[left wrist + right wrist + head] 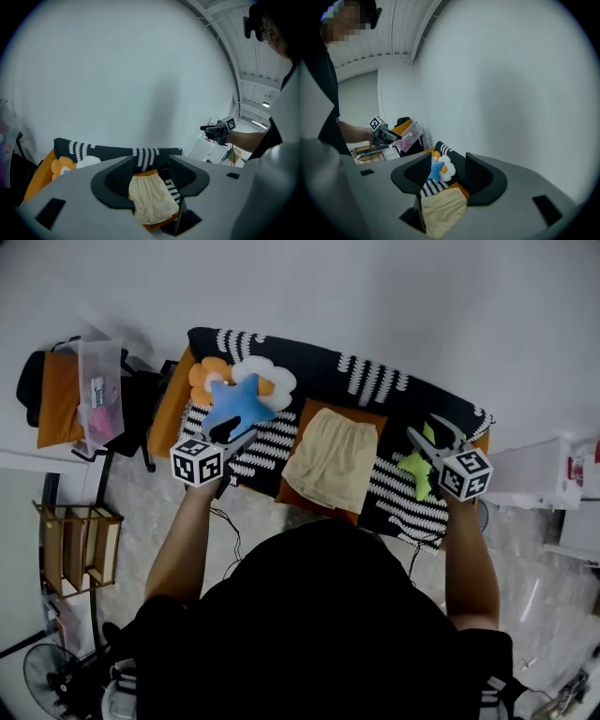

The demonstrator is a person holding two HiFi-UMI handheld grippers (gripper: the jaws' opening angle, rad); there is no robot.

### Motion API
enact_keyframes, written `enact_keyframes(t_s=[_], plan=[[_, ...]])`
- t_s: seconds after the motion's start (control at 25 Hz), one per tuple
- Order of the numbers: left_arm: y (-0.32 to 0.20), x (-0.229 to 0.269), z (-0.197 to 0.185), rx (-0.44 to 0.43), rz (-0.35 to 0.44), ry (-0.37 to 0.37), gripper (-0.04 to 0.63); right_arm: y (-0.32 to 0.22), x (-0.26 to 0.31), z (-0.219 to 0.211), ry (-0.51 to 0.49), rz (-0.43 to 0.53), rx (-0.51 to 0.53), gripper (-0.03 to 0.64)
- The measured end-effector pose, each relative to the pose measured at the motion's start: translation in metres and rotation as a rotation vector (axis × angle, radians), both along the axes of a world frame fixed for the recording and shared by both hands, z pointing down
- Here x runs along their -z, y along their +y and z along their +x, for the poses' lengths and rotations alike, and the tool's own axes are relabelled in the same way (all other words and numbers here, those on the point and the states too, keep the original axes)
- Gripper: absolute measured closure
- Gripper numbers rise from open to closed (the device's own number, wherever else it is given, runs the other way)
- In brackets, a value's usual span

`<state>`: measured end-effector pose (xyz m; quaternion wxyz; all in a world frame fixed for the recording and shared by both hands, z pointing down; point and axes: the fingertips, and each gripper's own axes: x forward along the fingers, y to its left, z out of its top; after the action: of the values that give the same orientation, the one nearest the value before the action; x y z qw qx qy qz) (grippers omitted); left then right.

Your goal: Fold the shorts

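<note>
No fold yet: my left tongs (232, 434) and right tongs (424, 439) gape empty beside the flat shorts (330, 457); next I'd pinch 2 corners.

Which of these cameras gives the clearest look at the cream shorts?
The head view: the shorts lie whole and flat, seen from above. Both gripper views catch them at a low slant, with part of them hidden.

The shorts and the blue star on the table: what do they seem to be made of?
Shorts: thin, light cloth, pale yellow and matte; they lie flat and limp with soft wrinkles. Whether woven or knit cannot be told. Blue star: probably plush or felt, matte, with rounded, padded-looking points; too small to be sure.
</note>
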<state>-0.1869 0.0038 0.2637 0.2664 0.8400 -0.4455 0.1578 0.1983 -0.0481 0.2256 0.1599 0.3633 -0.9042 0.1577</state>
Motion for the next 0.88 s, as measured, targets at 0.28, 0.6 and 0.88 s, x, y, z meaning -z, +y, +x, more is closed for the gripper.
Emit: enact_keyframes(t_s=[0.28, 0.6, 0.88], plan=[[-0.018, -0.026, -0.002, 0.154, -0.061, -0.018, 0.342, -0.082, -0.035, -0.014, 0.096, -0.028, 0.223, 0.377], [-0.017, -0.046, -0.016, 0.295, -0.080, -0.035, 0.342, -0.138, -0.077, -0.061, 0.182, -0.034, 0.465, 0.371], [0.001, -0.076, -0.027, 0.343, -0.113, -0.046, 0.341, -0.145, -0.118, -0.113, 0.280, -0.044, 0.713, 0.362]])
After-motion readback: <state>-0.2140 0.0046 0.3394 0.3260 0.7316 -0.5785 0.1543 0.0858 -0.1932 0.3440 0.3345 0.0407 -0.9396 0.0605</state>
